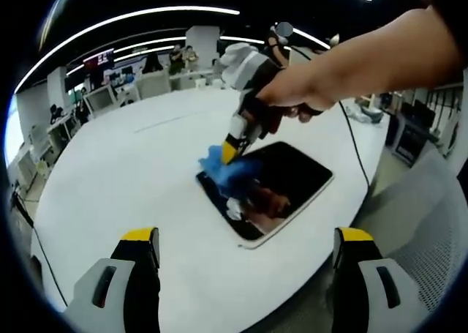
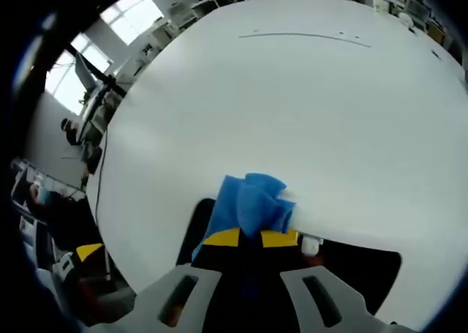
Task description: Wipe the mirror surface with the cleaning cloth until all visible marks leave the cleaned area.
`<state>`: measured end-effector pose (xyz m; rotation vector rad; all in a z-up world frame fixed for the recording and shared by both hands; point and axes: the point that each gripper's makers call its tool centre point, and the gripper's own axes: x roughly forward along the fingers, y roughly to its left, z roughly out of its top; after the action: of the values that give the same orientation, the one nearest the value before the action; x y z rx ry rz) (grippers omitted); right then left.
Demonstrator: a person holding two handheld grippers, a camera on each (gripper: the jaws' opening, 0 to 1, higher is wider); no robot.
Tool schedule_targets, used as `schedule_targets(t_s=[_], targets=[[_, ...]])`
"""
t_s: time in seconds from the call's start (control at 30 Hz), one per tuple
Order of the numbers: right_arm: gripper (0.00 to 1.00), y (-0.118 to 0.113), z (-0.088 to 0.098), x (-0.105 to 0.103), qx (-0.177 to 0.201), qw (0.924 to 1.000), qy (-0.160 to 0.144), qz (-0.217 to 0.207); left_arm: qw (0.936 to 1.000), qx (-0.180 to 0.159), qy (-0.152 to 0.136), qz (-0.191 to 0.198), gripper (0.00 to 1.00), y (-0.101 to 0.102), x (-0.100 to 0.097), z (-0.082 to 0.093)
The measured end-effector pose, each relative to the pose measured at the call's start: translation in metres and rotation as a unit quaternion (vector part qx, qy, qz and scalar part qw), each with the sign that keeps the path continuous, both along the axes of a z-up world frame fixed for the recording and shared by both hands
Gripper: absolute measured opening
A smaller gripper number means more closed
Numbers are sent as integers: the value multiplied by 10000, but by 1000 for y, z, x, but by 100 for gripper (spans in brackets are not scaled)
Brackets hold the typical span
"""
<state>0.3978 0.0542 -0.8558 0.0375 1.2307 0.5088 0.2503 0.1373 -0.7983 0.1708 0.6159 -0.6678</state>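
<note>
Right gripper, yellow-tipped jaws pressed together on a crumpled blue cleaning cloth, holds the cloth down against the near-left end of a dark rectangular mirror with rounded corners. Left gripper view: same gripper comes in from the upper right, held by a person's hand, with the cloth touching the mirror at its far-left corner. Mirror lies flat on a large round white table, near the table's edge. Left gripper is above the table short of the mirror, jaws spread wide, nothing between them.
</note>
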Motion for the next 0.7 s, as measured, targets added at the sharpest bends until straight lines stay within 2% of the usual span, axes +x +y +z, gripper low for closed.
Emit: schedule_targets(t_s=[0.4,0.7], targets=[[3,-12,0,0,-84,10000,12,-40,10000,8,15,-6,99,0,0,-1],[3,-11,2,-4,-127,9999,-42,-18,10000,30,5,-14,99,0,-1,0]])
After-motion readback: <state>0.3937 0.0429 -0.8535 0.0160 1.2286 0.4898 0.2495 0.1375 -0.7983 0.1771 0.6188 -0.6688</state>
